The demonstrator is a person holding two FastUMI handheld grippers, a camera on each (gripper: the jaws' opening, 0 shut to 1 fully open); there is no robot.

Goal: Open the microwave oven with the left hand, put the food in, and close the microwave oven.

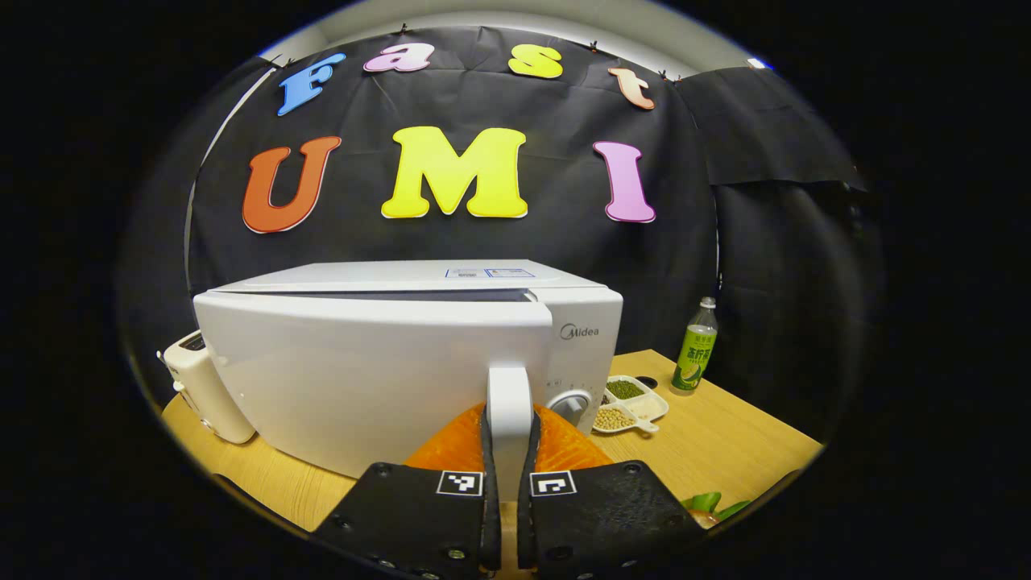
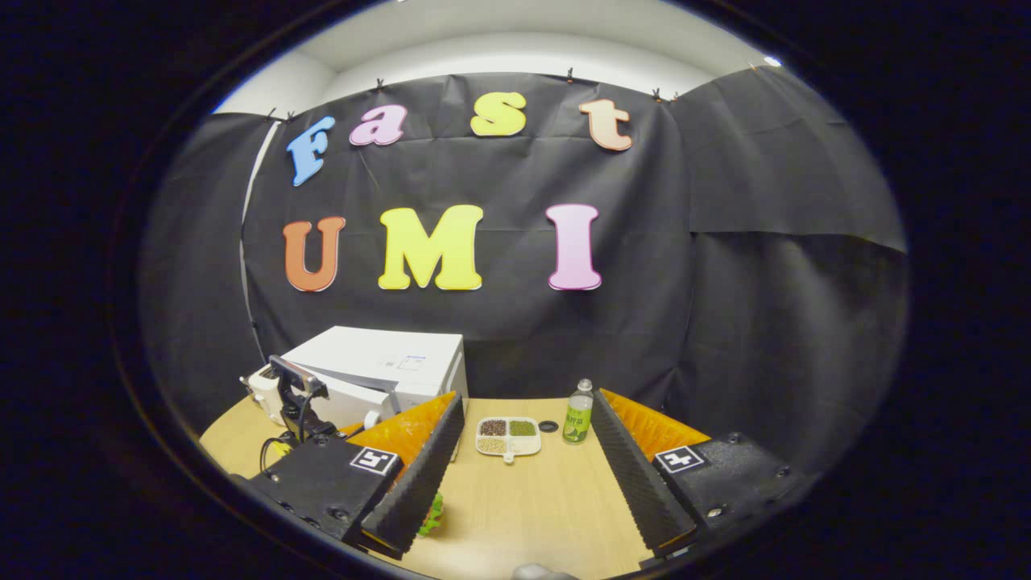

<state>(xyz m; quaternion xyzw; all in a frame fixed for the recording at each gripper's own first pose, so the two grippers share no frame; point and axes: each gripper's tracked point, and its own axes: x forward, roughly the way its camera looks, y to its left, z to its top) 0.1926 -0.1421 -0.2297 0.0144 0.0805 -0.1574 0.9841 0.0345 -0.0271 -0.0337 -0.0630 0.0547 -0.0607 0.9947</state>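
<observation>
My left gripper (image 1: 509,475) has both fingers pressed on the white vertical door handle (image 1: 509,411) of the microwave oven (image 1: 403,354), which fills the middle of the left gripper view; a dark seam along the top of the door suggests it stands slightly ajar, though I cannot say by how much. Just right of the handle I see the round control knob (image 1: 570,405). My right gripper (image 2: 522,471) hangs over the wooden table (image 2: 532,499) with its fingers spread wide and nothing between them. Past its fingertips, near the table's middle, sits a white divided dish (image 2: 507,436) with compartments of beans or grains, and just beside it to the right an upright green-labelled bottle (image 2: 577,413). The same dish (image 1: 630,405) and bottle (image 1: 696,348) show to the right of the microwave in the left gripper view. In the right gripper view the microwave (image 2: 378,366) stands at the table's far left, with the left gripper's rig (image 2: 294,399) in front of it. A white toaster (image 1: 205,387) sits against the microwave's left side. Something green (image 2: 433,515) lies on the table by my right gripper's left finger; I cannot tell what it is.
</observation>
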